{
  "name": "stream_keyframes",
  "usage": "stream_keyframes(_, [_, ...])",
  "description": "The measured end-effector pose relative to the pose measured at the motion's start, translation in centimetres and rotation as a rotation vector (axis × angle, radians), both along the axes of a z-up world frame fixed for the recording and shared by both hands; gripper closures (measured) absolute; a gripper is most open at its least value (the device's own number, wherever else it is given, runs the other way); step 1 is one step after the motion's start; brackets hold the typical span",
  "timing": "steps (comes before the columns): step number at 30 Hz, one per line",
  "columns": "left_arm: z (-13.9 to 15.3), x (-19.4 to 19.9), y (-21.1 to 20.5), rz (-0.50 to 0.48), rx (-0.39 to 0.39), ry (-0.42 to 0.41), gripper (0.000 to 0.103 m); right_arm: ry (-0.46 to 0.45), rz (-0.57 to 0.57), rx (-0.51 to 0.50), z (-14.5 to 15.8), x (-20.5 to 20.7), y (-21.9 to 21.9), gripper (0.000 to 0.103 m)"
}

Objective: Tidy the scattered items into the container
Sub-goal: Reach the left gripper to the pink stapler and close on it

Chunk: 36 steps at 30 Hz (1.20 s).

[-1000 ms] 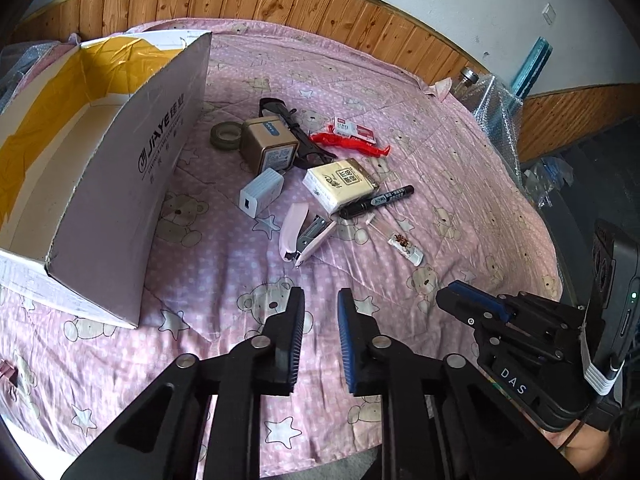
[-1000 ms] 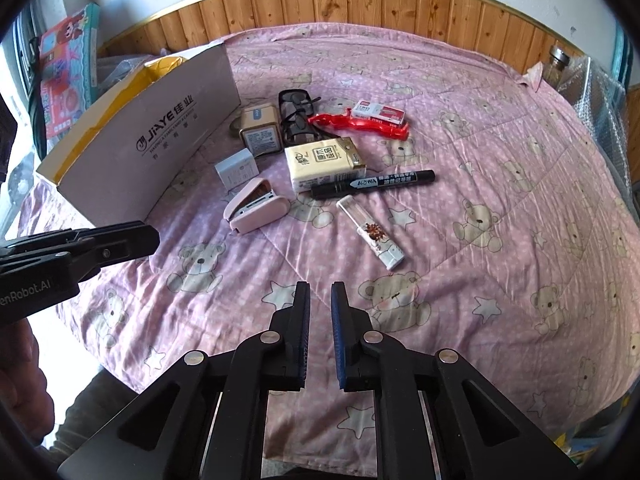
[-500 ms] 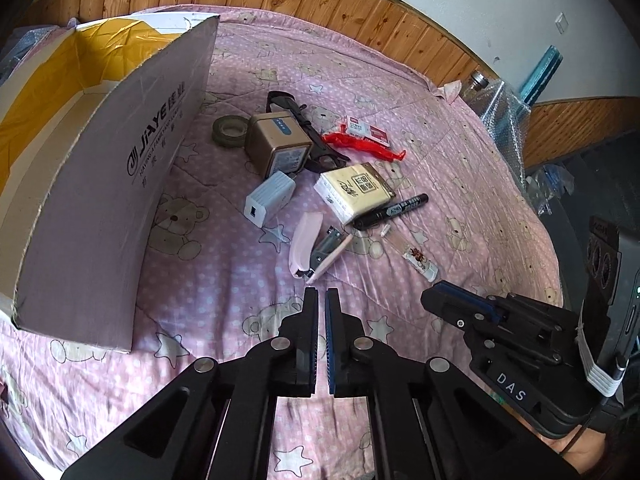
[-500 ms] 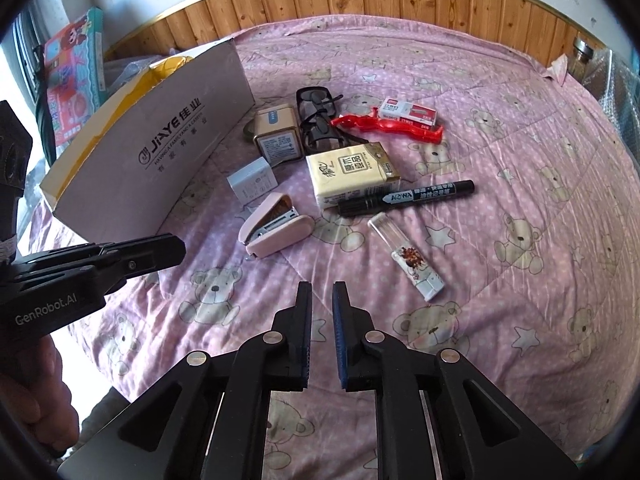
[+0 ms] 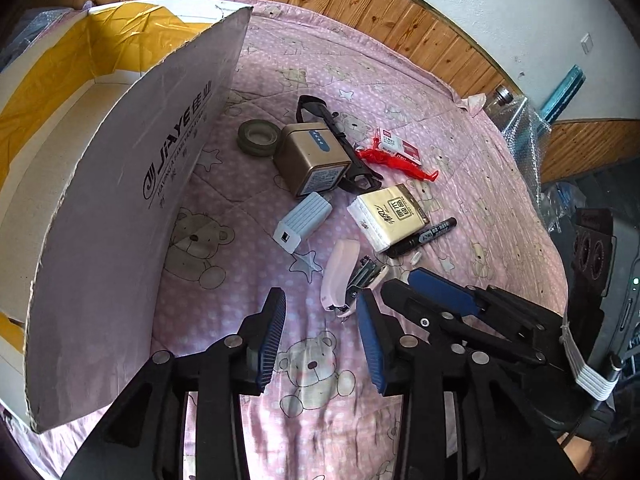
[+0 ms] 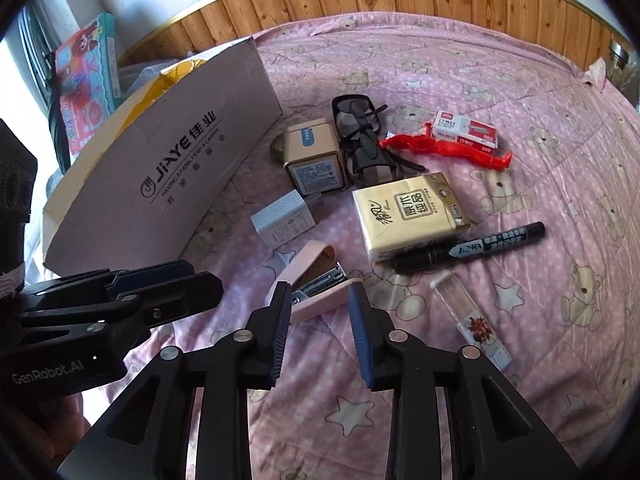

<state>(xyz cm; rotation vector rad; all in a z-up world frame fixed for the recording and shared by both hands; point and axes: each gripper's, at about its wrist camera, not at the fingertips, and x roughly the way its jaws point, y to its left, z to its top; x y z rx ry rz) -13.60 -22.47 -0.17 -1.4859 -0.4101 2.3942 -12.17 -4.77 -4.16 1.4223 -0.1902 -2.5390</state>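
Pink stapler [image 6: 316, 286] sits between the spread fingers of the right gripper [image 6: 320, 320] on a bear-print bed.

Both grippers hover with fingers apart and empty; the left gripper [image 5: 322, 338] points at the same stapler [image 5: 348, 280], which lies half open just past its tips. The scattered items cluster at 12 o'clock from the right gripper: a tissue pack [image 6: 412, 214], a black marker [image 6: 472, 248], a white charger [image 6: 284, 226], a gold tin [image 6: 314, 162], glasses [image 6: 360, 140] and a staple box [image 6: 466, 130]. The cardboard box [image 6: 160, 176] stands at 10 o'clock, open side up, close enough for short carries. Nothing appears to be packed yet; the stapler, nearest both tools, looks like the first pick.
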Motion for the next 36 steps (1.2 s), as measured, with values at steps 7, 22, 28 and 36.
stream_keyframes(7, [-0.9, -0.9, 0.7, -0.024, 0.02, -0.02, 0.064, -0.038, -0.008, -0.023, -1.7, 0.7, 1.0, 0.083])
stream_keyframes(22, [-1.3, -1.2, 4.8, -0.163, 0.032, -0.01, 0.062, -0.089, -0.055, -0.083, -2.4, 1.9, 2.9, 0.081])
stream_keyframes(28, [-1.4, -1.1, 5.6, -0.193, 0.026, 0.014, 0.056, -0.087, -0.049, -0.083, -2.4, 1.4, 2.9, 0.08])
stream_keyframes(36, [-3.2, -1.7, 5.1, -0.142, 0.057, -0.039, 0.056, -0.101, -0.041, -0.086, -3.1, 1.3, 2.8, 0.08])
